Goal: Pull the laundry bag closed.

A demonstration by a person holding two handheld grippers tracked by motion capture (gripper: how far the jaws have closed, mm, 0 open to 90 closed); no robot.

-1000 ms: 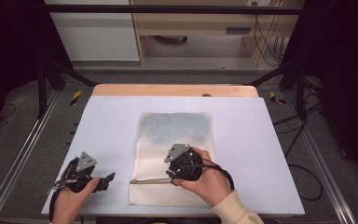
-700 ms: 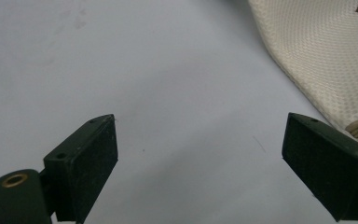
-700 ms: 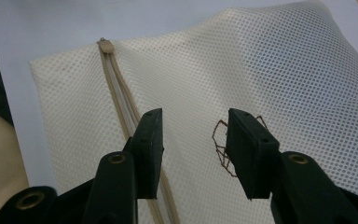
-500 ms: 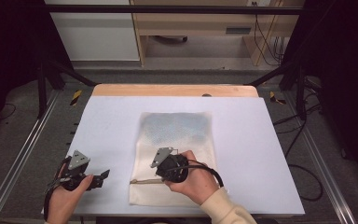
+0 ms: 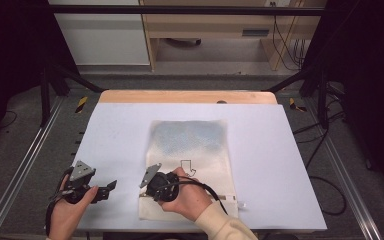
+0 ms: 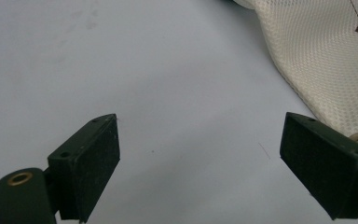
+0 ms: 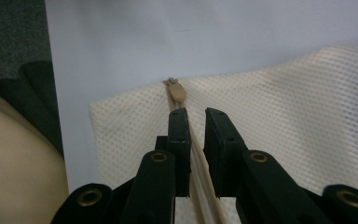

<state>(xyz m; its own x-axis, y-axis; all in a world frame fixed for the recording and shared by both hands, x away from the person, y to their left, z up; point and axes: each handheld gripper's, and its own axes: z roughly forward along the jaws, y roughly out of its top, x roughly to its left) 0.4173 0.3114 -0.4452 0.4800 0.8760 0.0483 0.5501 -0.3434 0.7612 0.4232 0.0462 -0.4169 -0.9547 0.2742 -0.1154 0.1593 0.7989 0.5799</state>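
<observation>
Cream mesh zippered bag [image 5: 190, 150] at table's [image 5: 280, 150] near edge; zipper [image 7: 179, 93] axis along that edge. Right gripper [image 7: 196, 116] nearly pressed together, astride zipper; left gripper [image 6: 200, 154] spread, beside bag's left edge.

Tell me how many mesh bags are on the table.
1. The mesh bag lies flat mid-table, its near zipper edge under the right hand-held gripper. No second bag is visible.
</observation>
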